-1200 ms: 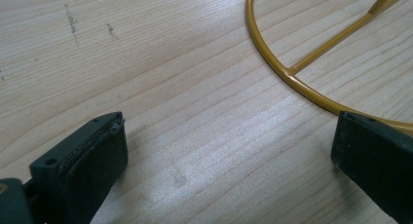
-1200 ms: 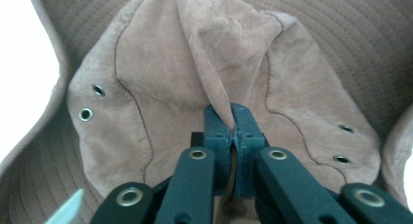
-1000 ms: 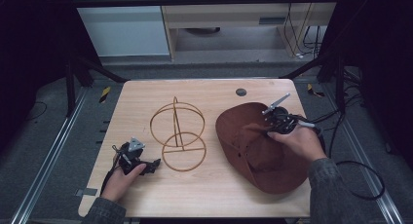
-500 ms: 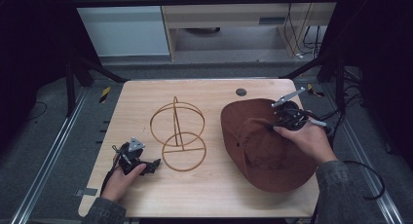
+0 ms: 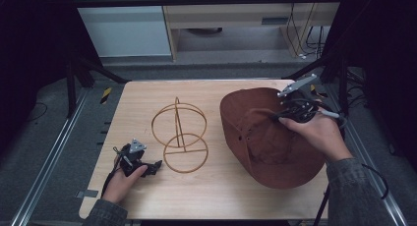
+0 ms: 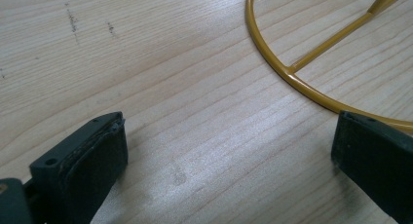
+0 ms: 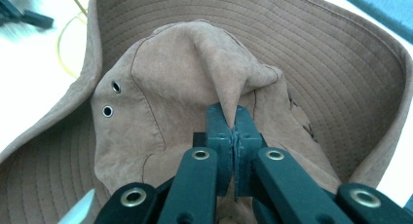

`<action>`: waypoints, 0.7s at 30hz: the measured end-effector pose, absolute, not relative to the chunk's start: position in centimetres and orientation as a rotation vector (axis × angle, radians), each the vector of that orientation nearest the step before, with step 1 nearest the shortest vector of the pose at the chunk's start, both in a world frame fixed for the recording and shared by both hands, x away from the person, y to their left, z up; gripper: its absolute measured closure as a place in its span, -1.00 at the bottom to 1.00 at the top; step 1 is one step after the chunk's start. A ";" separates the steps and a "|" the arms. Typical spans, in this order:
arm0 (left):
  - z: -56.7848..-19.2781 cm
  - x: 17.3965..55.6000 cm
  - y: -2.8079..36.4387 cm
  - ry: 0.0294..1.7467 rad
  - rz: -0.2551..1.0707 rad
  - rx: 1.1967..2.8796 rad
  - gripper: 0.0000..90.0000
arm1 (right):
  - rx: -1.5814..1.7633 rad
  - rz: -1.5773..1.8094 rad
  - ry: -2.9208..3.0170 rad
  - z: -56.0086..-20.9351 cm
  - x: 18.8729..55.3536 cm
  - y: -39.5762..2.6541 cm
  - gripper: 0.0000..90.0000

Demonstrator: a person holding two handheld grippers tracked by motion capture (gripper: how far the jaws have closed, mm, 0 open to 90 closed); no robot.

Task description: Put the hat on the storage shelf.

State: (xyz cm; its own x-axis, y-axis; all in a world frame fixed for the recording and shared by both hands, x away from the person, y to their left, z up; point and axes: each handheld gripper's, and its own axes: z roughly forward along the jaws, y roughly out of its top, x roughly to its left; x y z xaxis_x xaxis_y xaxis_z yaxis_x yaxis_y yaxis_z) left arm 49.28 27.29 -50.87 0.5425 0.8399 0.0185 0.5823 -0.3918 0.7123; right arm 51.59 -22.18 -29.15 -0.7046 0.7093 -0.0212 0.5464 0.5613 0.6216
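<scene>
Pale wood grain runs across the table (image 5: pixel 216 196), which stands before a dim room with a cabinet at the back.

Nearest the person, the left gripper (image 5: pixel 147 167) rests low on the table at the left, its jaws wide apart with nothing between them; in the left gripper view the bare wood lies between the pads, and one pad sits just beside the base ring of the stand (image 6: pixel 297 80). It is not gripping the ring (whether it touches I cannot tell).

Further in, the wire stand (image 5: pixel 179 132) is upright near the middle of the table, bare, its two hoops rising from the round base.

To its right the brown hat (image 5: pixel 268 142) lies with its brim partly on the table and its far side tipped up. The right gripper (image 5: pixel 275 119) is clamped tight on a pinch of crown cloth; the right gripper view shows the fabric drawn into a peak between the closed jaws (image 7: pixel 234 121), with two eyelets off to the side.

As I judge it, the work is to set the hat on the stand. The grasp is made and the lift looks begun. Left to do: carry the hat across, lower the crown over the hoops, and let go. The stand may want steadying by the free gripper.
</scene>
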 end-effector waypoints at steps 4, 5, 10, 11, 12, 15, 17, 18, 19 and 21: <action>-50.9 49.3 27.3 1.142 0.503 2.116 -1.00 | 1.014 0.868 2.516 -26.9 51.5 -21.6 0.98; -50.9 49.3 27.3 1.143 0.503 2.116 -1.00 | 1.001 0.870 2.513 -26.4 51.5 -21.4 0.98; -50.9 49.3 27.3 1.143 0.502 2.117 -1.00 | 0.970 0.897 2.494 -24.6 51.3 -20.7 0.98; -50.9 49.3 27.3 1.144 0.503 2.116 -1.00 | 0.965 0.900 2.492 -24.3 51.3 -20.5 0.98; -50.9 49.3 27.3 1.145 0.502 2.118 -1.00 | 0.947 0.923 2.487 -23.5 51.2 -20.1 0.98; -50.9 49.3 27.3 1.145 0.502 2.118 -1.00 | 0.922 0.937 2.484 -22.5 50.9 -19.4 0.98; -50.9 49.3 27.3 1.144 0.502 2.118 -1.00 | 0.905 0.953 2.479 -21.8 50.6 -19.1 0.98; -50.9 49.3 27.3 1.144 0.502 2.118 -1.00 | 0.896 0.960 2.475 -21.5 50.5 -18.9 0.98; -50.9 49.3 27.3 1.144 0.502 2.118 -1.00 | 0.888 0.969 2.472 -21.2 50.3 -18.7 0.98; -50.9 49.3 27.3 1.144 0.502 2.118 -1.00 | 0.874 0.991 2.466 -20.6 50.1 -18.3 0.98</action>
State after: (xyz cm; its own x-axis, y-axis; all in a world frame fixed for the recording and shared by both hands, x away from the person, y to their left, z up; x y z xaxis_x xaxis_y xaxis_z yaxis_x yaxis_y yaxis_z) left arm 49.27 27.28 -50.85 0.5416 0.8404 0.0189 0.5831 -0.3918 0.7117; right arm 50.13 -18.29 -20.60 -0.7516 0.6544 -0.0825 0.4154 0.5668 0.7114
